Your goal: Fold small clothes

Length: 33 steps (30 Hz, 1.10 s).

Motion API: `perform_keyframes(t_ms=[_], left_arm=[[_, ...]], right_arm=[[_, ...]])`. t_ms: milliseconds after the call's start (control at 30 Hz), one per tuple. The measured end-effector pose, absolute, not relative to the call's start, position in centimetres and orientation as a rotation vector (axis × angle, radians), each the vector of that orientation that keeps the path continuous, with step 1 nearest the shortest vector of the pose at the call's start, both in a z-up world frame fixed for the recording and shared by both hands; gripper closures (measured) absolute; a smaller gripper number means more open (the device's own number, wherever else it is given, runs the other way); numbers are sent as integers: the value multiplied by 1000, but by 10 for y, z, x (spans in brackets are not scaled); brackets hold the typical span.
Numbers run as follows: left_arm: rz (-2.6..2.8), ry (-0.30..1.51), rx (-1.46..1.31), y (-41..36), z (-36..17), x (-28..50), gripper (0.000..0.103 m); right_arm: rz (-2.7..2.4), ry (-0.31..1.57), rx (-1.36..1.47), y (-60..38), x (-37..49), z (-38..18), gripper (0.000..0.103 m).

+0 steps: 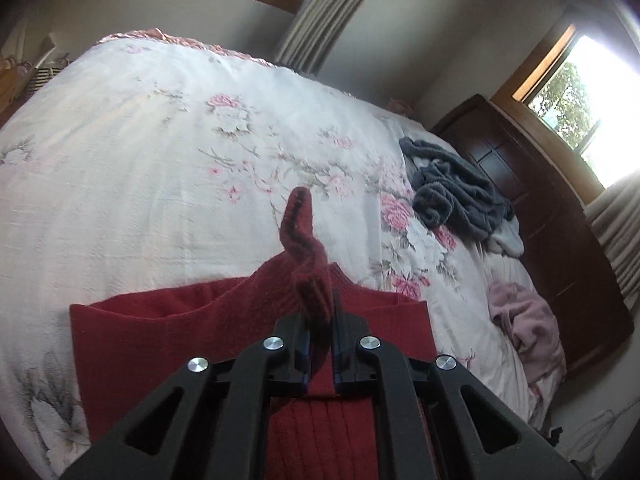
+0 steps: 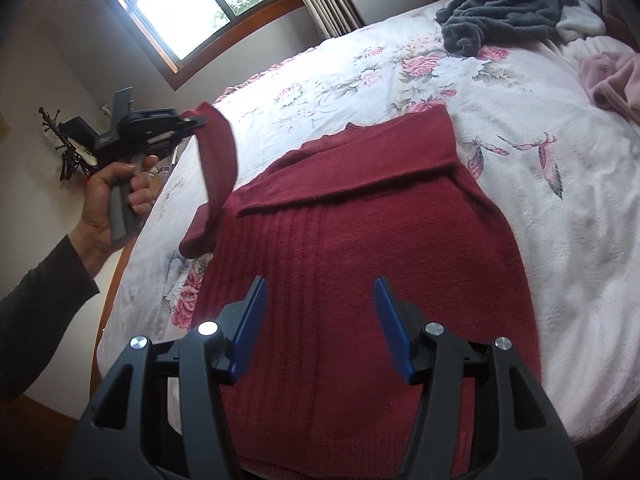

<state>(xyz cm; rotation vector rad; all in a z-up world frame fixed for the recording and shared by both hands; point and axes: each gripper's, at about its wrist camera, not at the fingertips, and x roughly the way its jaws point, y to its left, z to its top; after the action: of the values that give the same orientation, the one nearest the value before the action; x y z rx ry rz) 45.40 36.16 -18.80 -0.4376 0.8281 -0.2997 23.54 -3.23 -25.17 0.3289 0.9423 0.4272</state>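
Observation:
A dark red knit sweater [image 2: 360, 248] lies flat on the floral bedspread [image 2: 580, 240], its right sleeve folded across the chest. My left gripper [image 1: 320, 308] is shut on the cuff of the left sleeve [image 1: 298, 224], which sticks up between the jaws. The right wrist view shows the same left gripper [image 2: 196, 122] held by a hand, lifting that sleeve [image 2: 218, 160] above the bed's left side. My right gripper [image 2: 320, 292] hovers open over the sweater's lower body, nothing between its blue pads [image 2: 250, 328].
A crumpled grey garment [image 1: 452, 188] [image 2: 500, 12] and a pink one [image 1: 524, 320] [image 2: 612, 80] lie near the dark wooden headboard [image 1: 532, 208]. Curtained windows [image 2: 192, 4] stand behind. The bed's wooden edge [image 2: 116, 280] runs along the left, by the person's sleeve [image 2: 36, 300].

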Motion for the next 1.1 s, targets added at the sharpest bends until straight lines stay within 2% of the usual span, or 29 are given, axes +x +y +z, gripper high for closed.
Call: perform_keyframes(t_ms=[167,233,267,300,333,367,467,567,600,700,900,1100], left_arm=[[-349,930,-423,319,-242,474,96],[-374,969,-410,303,-259,479,95],[-387,991,-409,298,-266,480,91],[-396,1017,-400,293,-276,479,81],[-389,1027,-391,291,-282,477,73],[-379,1031,-388,292,-287,473,60],[-365,1010,-483,317,-290,449,55],[-334,973,-614,351,-292,408,46],[-317,967,-633,360,-294,391,45],[-287,975,-686,378,-308,339,41],[-254,1032,-797,391,-340,259,39],[-257,1076,-856,394,-363,227,39]], right_arm=[[425,961,341,-39,253,-262,47],[428,972,359,-42,264,-265,43],[436,983,364,-43,272,-268,35],[443,996,365,-43,279,-270,31],[448,1013,365,-43,290,-273,30],[457,1023,372,-42,299,-275,29],[506,1067,453,-43,336,-283,28],[565,1139,610,-39,387,-301,33],[587,1170,648,-33,404,-309,43],[636,1277,782,-13,460,-341,54],[529,1402,708,29,522,-388,52],[494,1488,699,49,539,-408,51]])
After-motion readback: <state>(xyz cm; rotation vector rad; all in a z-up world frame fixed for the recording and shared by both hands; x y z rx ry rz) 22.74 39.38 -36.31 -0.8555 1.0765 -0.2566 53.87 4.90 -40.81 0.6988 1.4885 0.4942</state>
